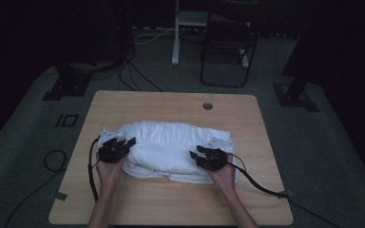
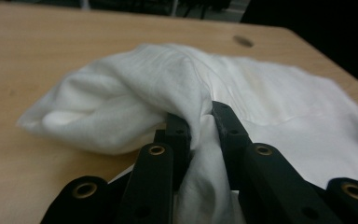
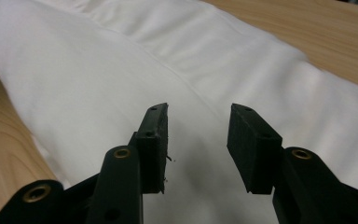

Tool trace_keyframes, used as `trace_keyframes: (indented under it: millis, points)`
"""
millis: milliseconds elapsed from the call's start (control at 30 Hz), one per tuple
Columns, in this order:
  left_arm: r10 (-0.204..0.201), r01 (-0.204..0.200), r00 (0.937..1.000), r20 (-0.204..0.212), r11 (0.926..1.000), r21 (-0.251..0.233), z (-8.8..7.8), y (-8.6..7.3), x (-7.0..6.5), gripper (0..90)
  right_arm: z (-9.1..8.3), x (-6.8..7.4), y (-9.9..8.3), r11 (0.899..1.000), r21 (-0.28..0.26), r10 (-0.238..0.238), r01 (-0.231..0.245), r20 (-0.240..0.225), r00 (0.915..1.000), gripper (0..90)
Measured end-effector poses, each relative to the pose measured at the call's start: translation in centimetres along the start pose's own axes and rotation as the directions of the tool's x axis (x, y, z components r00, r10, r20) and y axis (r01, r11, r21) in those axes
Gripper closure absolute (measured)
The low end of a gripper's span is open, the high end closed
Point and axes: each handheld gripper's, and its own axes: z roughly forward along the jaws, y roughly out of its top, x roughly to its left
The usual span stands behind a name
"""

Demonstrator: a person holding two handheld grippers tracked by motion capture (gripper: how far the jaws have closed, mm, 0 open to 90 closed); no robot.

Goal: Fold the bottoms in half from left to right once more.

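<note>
Bare forearms, black left gripper (image 1: 123,142) and right gripper (image 1: 196,152), brass-ringed holes, blocky jaws, trailing black cables

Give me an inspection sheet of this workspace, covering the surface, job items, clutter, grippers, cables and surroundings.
Surface: wooden table, round hole near far edge.
Job's things: white cloth, bunched, mid-table.
Clutter: nothing seen.
Grippers: left gripper shut on a fold of the cloth; right gripper open, jaws apart over the cloth.
Cables: one cable trails off the table's right side; loose cables on floor.
Surroundings: dark room, grey floor, chair beyond table.
</note>
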Motion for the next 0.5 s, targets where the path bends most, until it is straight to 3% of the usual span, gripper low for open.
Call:
trace_keyframes:
  millis: [133,167,200,267,433,500]
  points:
    - [0.031,-0.03,0.9994,0.018,0.9994,-0.015,-0.4,1.0,-0.7,79.5,1.3,0.8,0.4,1.0,0.022,-0.02,0.02,-0.016,0.9997,57.8]
    - [0.049,-0.048,0.9985,0.024,0.9986,-0.023,-0.5,1.5,-1.1,79.5,2.1,1.1,0.4,0.999,0.035,-0.024,0.025,-0.02,0.9995,58.2]
    - [0.068,-0.067,0.997,0.037,0.9973,-0.03,-0.6,2.1,-1.6,79.6,3.7,1.4,-0.3,0.998,0.07,0.004,-0.001,-0.036,0.9993,60.0]
    - [0.081,-0.08,0.9957,0.044,0.9963,-0.032,-0.6,2.4,-2.0,79.7,4.5,1.6,-0.9,0.996,0.092,-0.003,0.005,-0.028,0.9996,60.4]
    - [0.159,-0.156,0.9846,0.071,0.9865,-0.049,-0.5,3.8,-4.2,79.8,5.5,2.1,-1.6,0.995,0.095,-0.033,0.034,-0.005,0.9994,61.9]
    - [0.182,-0.177,0.9792,0.088,0.9822,-0.063,-0.4,4.5,-5.2,79.8,5.7,2.8,-1.3,0.988,0.13,-0.088,0.084,0.028,0.9957,63.1]
